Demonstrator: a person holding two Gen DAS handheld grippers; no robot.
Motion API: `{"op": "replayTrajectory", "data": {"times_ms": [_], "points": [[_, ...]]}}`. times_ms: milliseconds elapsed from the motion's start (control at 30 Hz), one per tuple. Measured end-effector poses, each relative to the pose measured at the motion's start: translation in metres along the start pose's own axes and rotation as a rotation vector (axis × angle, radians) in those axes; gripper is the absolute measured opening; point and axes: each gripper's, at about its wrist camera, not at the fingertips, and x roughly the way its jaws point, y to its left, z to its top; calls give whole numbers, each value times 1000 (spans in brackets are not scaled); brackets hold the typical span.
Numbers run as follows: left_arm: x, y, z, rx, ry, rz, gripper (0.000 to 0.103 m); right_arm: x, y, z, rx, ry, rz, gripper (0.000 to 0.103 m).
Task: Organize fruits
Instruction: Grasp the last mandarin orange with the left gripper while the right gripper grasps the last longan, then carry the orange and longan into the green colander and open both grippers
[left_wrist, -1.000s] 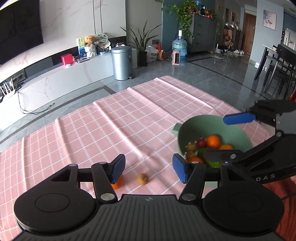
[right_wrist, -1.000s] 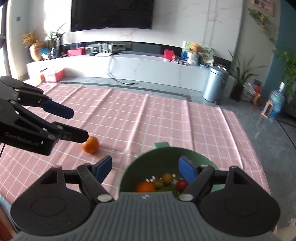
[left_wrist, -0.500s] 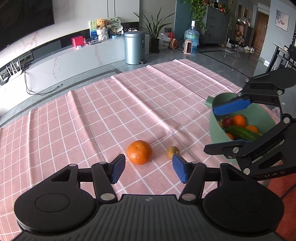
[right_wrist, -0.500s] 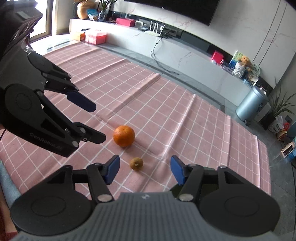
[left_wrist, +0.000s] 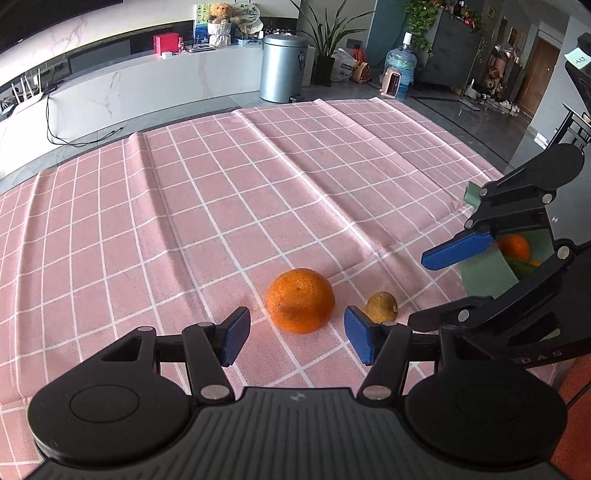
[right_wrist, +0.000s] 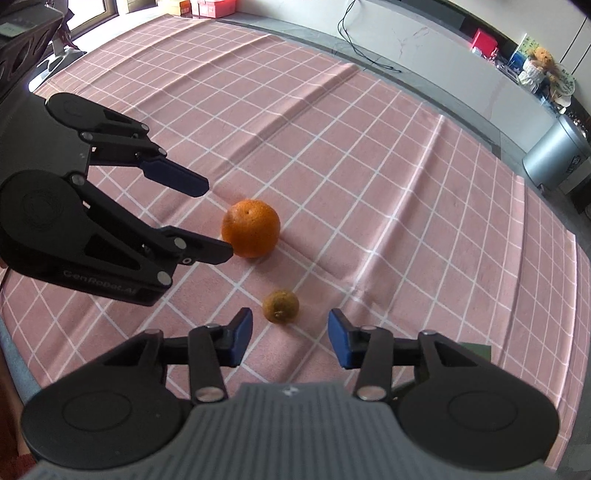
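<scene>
A round, dimpled orange (left_wrist: 300, 301) sits on the pink cloth with white grid lines (left_wrist: 184, 229) a little below the middle of the left wrist view. It lies just ahead of the left gripper (left_wrist: 295, 334), whose blue-padded fingers (left_wrist: 232, 339) stand wide apart on either side of it, holding nothing. Just beside the orange, to its right in that view, lies a small brownish-yellow fruit (left_wrist: 382, 306) (its kind is hard to tell), close to the inner right pad.

At the right edge of the left wrist view the right gripper (left_wrist: 436, 284) reaches in, partly covering a pale green bowl (left_wrist: 484, 269); an orange fruit and something dark green show inside the bowl.

In the right wrist view the small fruit (right_wrist: 280, 306) rests just ahead of the right gripper (right_wrist: 290, 341), slightly left of centre between its spread, empty blue-padded fingers (right_wrist: 338, 343). The orange (right_wrist: 251, 228) lies farther up the frame, and the left gripper (right_wrist: 214, 218) comes in from the left, its lower finger tip at the orange's side; contact cannot be made out. A grey metal bin (right_wrist: 557, 158) stands at the right edge of the frame, beyond the cloth.
</scene>
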Motion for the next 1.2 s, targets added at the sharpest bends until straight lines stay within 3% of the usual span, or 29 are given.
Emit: {"op": "replayTrajectory", "data": {"times_ms": [367,433,533,700,967,1200], "points": [[26,5,6,-40,29,-24,70,29,-7,12,3,62,78,36],[29,5,6,-40,33,-24,69,34,-8,13,3,75,80,31],[31,6,6,-39,32,-33,60,40,-10,13,11,84,84,28],[31,6,6,-49,30,-49,54,42,-8,14,17,81,90,23],[21,4,4,-39,16,-48,53,24,-1,12,25,45,62,22],[-10,-8,6,-9,-55,-30,53,-12,6,2,66,-24,36,22]]}}
